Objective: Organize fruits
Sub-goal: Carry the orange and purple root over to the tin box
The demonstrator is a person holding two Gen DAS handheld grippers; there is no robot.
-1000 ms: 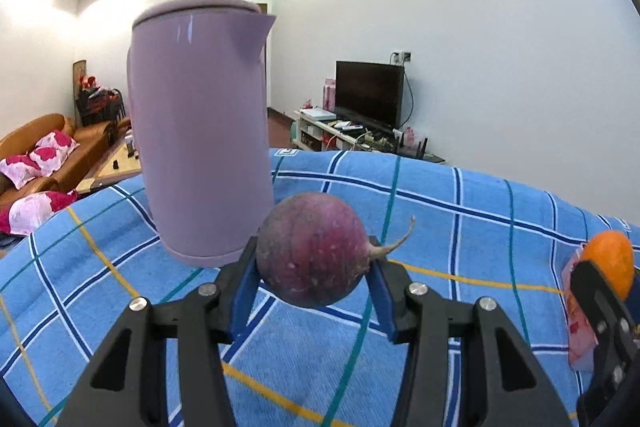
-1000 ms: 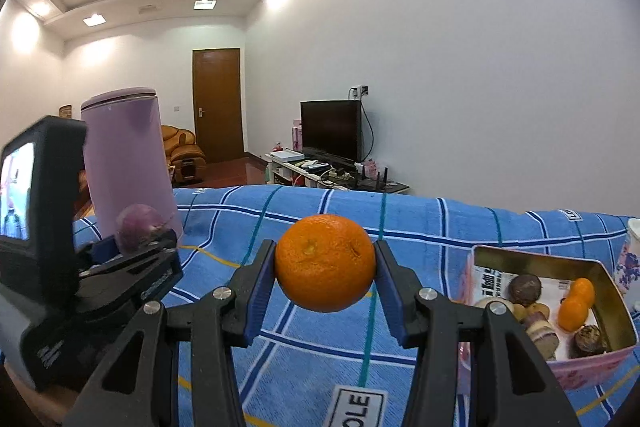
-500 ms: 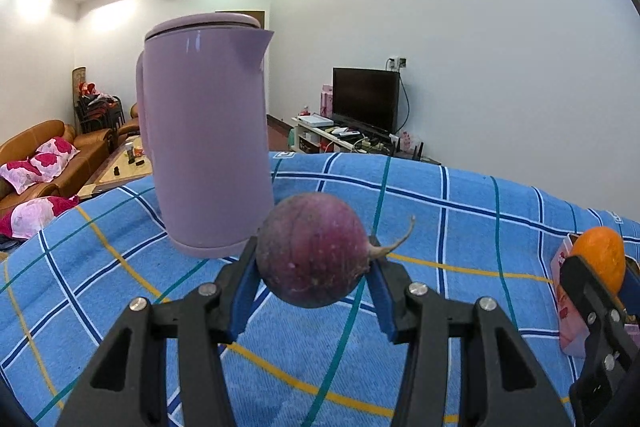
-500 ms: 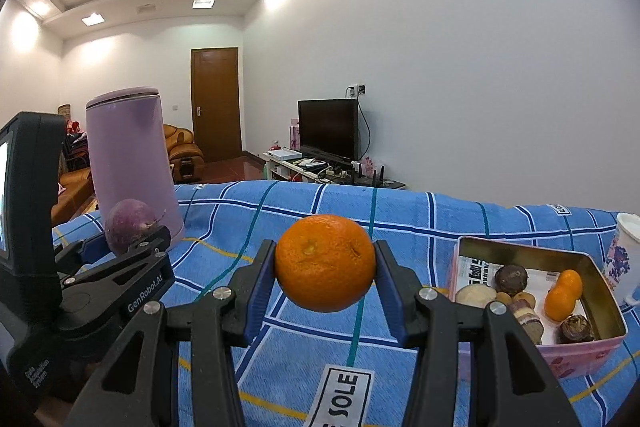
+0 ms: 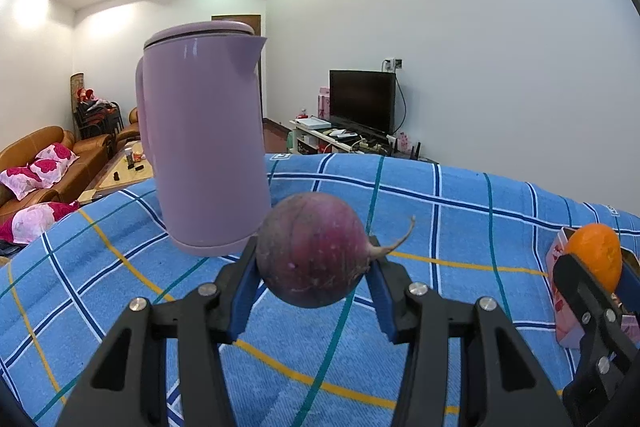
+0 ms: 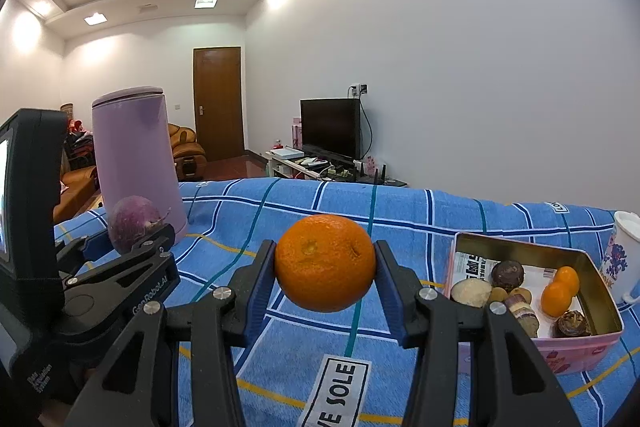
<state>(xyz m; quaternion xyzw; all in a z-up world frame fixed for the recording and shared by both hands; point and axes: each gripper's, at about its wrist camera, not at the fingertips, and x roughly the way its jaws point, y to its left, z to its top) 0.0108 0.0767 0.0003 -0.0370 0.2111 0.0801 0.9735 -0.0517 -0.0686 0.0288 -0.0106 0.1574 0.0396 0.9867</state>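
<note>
right claw: the right gripper [image 6: 325,263] pinches an orange [image 6: 325,263] across its middle, blue pads pressed on both sides, held up off the cloth.
left claw: the left gripper [image 5: 314,261] pinches a purple root [image 5: 312,250], a radish or turnip by the look of it, also lifted clear of the cloth.
tin: an open tin [image 6: 588,259] lies to the right of the right claw and a little ahead of it, low on the blue checked cloth [image 6: 400,211]; it already holds small oranges, brown roots and a pale lump.
key relation: judged from both views, the right claw is nearer the tin; the left claw sits further to the left, with the right claw between it and the tin.
tin axis: its long side seems to run away from the camera and to the right, near corner closest to the orange.
orange axis: nearly round, so no long axis matters; a dimple faces the camera.
root axis: its thin tail points right and up, the body roughly round, so the axis runs about along the line between the pads.
kettle: a lilac kettle [image 5: 204,139] stands upright just behind the root, well apart from the tin.
mug: a white mug [image 6: 624,255] stands just beyond the tin's right end.
next, as i judge: the orange should go to the tin first, moving right and down.
</note>
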